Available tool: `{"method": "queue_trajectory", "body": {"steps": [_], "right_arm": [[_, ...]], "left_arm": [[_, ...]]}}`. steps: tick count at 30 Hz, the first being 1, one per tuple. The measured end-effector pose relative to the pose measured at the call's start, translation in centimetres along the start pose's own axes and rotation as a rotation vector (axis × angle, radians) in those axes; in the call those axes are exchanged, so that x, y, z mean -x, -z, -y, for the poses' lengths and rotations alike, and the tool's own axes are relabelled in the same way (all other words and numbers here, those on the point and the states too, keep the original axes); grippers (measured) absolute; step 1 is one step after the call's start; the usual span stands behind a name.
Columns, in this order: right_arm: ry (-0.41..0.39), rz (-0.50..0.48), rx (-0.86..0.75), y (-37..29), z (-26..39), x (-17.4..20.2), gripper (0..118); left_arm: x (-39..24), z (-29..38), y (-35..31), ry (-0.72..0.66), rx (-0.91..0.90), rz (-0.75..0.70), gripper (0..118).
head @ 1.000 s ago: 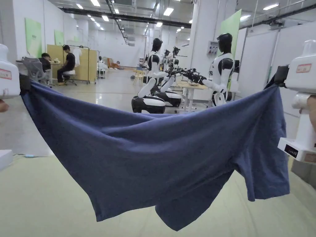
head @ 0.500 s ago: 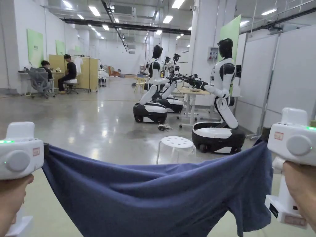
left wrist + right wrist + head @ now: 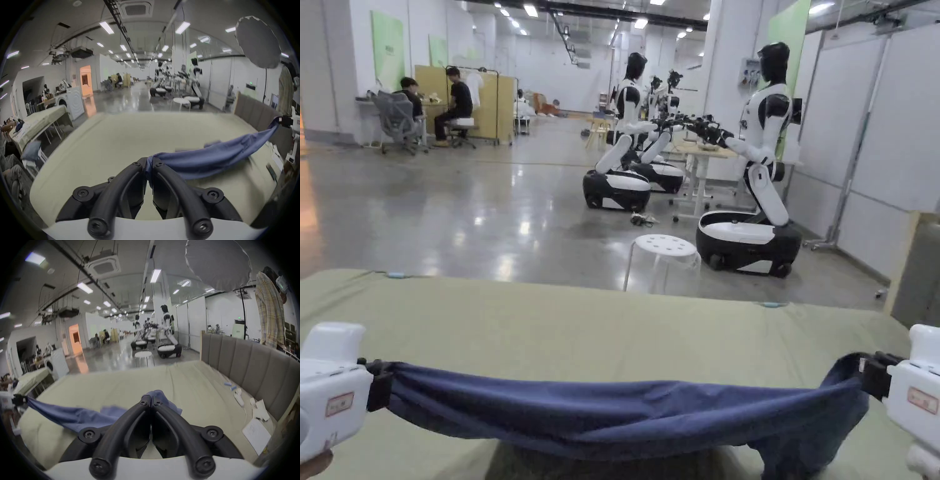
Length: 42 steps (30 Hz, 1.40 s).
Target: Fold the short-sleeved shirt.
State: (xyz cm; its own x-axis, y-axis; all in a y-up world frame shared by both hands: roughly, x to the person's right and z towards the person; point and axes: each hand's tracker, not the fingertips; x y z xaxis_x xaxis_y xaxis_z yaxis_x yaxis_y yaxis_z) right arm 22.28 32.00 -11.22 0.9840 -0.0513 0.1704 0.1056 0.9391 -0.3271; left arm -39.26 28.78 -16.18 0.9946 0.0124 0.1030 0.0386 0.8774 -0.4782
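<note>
A dark blue short-sleeved shirt (image 3: 625, 415) hangs stretched between my two grippers, low over the pale green bed (image 3: 600, 325). My left gripper (image 3: 378, 382) is shut on the shirt's left end; in the left gripper view its black jaws (image 3: 149, 160) pinch bunched blue cloth (image 3: 211, 155). My right gripper (image 3: 872, 375) is shut on the right end, and the right gripper view shows its jaws (image 3: 151, 400) closed on the cloth (image 3: 73, 415). The shirt's lower part drops below the head view's bottom edge.
A padded grey headboard (image 3: 253, 363) runs along the bed's right side, with small items and a paper sheet (image 3: 256, 434) beside it. Beyond the bed's far edge stand a white stool (image 3: 662, 259) and humanoid robots (image 3: 759, 181). Another bed (image 3: 40, 120) stands left.
Both grippers have come down from chest height to just above the bed, carrying the shirt with them. The shirt no longer hangs as a broad curtain; it now shows as a low band.
</note>
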Motion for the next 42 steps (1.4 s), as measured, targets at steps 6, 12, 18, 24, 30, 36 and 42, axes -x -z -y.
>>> {"method": "queue_trajectory", "body": {"steps": [6, 12, 18, 24, 30, 36, 42], "right_arm": [[-0.085, -0.029, 0.281, -3.6, 15.5, -1.4, 0], [-0.098, -0.006, 0.355, -4.2, 21.4, -2.6, 25], [-0.205, -0.098, -0.056, -11.2, 12.3, 2.7, 118], [-0.139, -0.249, -0.303, -14.3, 10.0, 10.2, 51], [-0.164, -0.251, -0.233, -12.7, 11.8, 14.2, 1], [-0.172, -0.25, -0.186, -11.6, 13.4, 14.9, 1], [-0.168, -0.261, -0.106, -9.3, 14.1, 16.2, 1]], "left_arm": [[0.8, 14.6, -1.8, -0.074, 0.277, 0.006, 7], [0.2, 16.4, -2.3, -0.074, 0.249, -0.005, 39], [-4.7, 9.7, -12.7, 0.081, -0.235, -0.053, 83], [-10.0, 9.0, -16.4, 0.121, -0.389, -0.053, 41], [-8.0, 8.9, -15.1, 0.11, -0.32, -0.061, 4], [1.1, 10.0, -10.5, 0.052, -0.042, -0.097, 4], [3.7, 13.7, -5.4, 0.137, 0.212, 0.033, 91]]}}
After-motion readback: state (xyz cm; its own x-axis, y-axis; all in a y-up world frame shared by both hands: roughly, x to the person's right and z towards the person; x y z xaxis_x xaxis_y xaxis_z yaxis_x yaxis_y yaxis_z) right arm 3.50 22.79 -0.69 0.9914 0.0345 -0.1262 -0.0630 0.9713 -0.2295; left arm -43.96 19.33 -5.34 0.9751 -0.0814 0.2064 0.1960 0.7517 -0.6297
